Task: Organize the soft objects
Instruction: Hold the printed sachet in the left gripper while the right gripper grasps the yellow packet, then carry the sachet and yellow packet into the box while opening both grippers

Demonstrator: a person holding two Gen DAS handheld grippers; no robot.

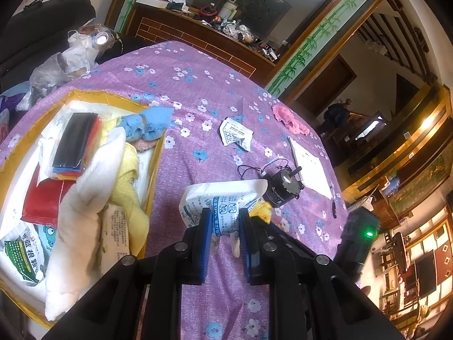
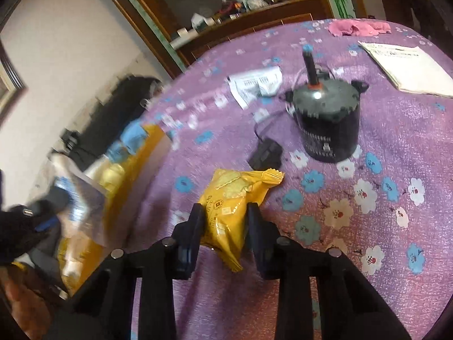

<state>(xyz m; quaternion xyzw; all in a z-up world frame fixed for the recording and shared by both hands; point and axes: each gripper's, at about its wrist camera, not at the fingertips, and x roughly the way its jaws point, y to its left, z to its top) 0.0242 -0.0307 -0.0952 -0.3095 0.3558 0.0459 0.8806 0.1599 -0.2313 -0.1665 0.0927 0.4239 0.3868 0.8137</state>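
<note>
My left gripper [image 1: 225,218] is shut on a white packet with blue print [image 1: 215,201] and holds it above the purple flowered tablecloth [image 1: 198,85], just right of the yellow box [image 1: 154,167]. The box holds white, yellow and blue cloths and several packets. My right gripper [image 2: 225,212] is shut on a yellow snack packet [image 2: 232,198], low over the cloth. The yellow packet's tip also shows in the left wrist view [image 1: 262,209]. A pink cloth [image 1: 288,119] lies at the table's far edge; it also shows in the right wrist view [image 2: 356,27].
A black motor with wires [image 2: 325,119] stands on the table just beyond the yellow packet. A crumpled white wrapper [image 2: 256,85], a paper booklet [image 2: 410,65] and a pen [image 1: 333,201] lie beyond. The yellow box [image 2: 136,170] is left of my right gripper.
</note>
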